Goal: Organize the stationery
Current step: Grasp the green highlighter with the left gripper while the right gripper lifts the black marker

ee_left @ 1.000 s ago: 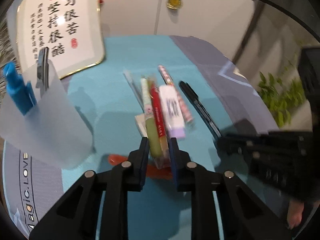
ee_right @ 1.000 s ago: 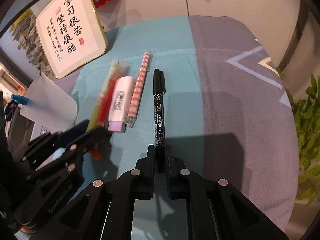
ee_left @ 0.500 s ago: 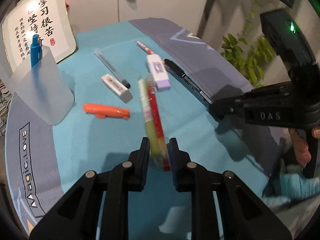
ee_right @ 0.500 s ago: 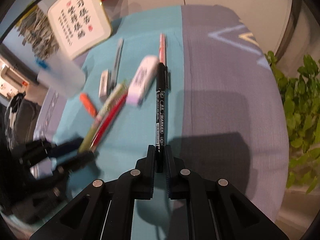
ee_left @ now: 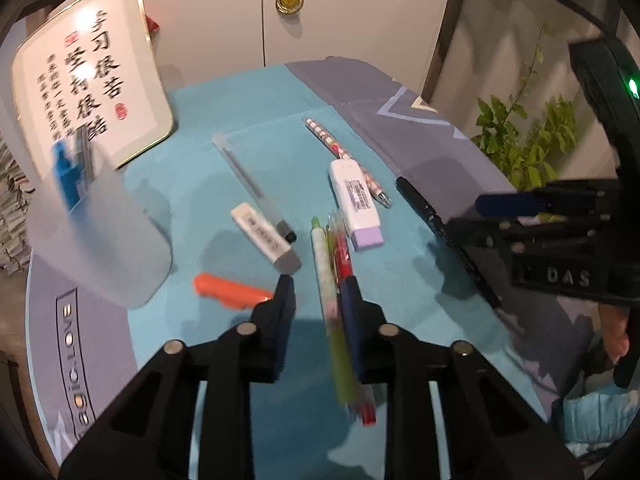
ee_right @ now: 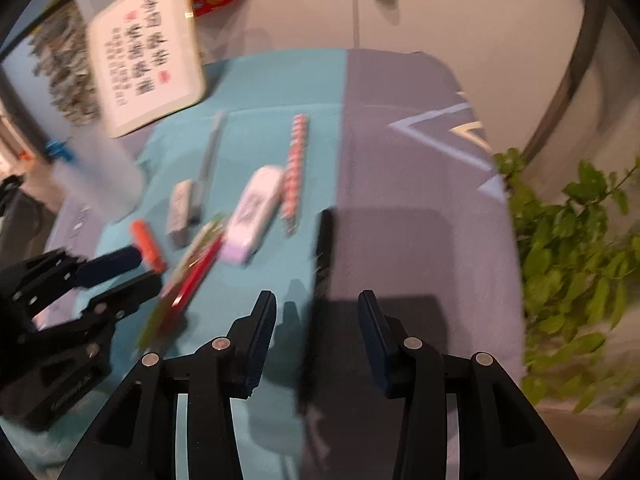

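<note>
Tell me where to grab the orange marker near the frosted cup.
Grip the orange marker mid-barrel, from straight above, jaws across its narrow width. It lies flat on the teal cloth, with bare cloth along both long sides.

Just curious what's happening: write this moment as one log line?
left gripper: green and red pens between jaws, grip unclear | right gripper: jaws just opened, black marker loose on cloth

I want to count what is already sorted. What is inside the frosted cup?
Inside the frosted cup stand a blue pen and a dark grey pen. The cup's cloudy wall blurs their lower parts, so more items cannot be excluded.
</note>
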`<state>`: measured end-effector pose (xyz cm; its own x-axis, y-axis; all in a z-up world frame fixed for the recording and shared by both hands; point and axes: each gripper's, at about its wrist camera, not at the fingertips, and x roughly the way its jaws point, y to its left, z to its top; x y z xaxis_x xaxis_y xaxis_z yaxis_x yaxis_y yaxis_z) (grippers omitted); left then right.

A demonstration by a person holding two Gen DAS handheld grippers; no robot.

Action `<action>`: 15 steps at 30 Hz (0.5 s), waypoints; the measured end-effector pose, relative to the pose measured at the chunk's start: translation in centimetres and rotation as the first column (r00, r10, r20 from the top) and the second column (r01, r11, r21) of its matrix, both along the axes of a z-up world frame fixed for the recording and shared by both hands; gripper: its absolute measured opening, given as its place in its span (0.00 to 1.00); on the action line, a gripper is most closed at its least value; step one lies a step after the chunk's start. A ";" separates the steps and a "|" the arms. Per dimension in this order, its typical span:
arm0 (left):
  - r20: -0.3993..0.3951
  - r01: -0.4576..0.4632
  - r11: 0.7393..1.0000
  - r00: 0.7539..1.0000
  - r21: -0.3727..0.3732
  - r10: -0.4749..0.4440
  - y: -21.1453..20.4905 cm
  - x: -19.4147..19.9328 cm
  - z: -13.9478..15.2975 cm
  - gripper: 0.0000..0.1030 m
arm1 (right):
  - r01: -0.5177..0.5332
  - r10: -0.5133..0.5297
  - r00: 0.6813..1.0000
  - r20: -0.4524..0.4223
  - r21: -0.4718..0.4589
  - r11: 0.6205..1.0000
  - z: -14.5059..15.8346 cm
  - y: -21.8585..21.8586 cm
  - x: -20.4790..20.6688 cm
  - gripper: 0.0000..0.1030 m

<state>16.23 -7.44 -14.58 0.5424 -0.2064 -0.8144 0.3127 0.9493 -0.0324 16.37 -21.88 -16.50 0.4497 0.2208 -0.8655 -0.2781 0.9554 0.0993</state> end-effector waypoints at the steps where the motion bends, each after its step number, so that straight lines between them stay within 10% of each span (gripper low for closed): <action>1: -0.003 0.006 1.000 1.000 0.017 -0.006 -0.3 0.3 -0.2 0.20 | 0.019 -0.019 1.000 0.001 -0.009 1.000 -0.1 -0.1 0.6 0.41; 15: -0.036 0.016 0.998 0.999 0.057 -0.014 -0.5 1.9 -1.0 0.23 | -0.014 0.012 1.000 -0.028 -0.069 0.998 -1.8 2.1 4.0 0.39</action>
<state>18.15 -7.92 -15.57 0.5105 -0.1666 -0.8436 0.3263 0.9452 0.0108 20.39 -19.77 -18.31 0.4225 0.1659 -0.8910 -0.2885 0.9566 0.0413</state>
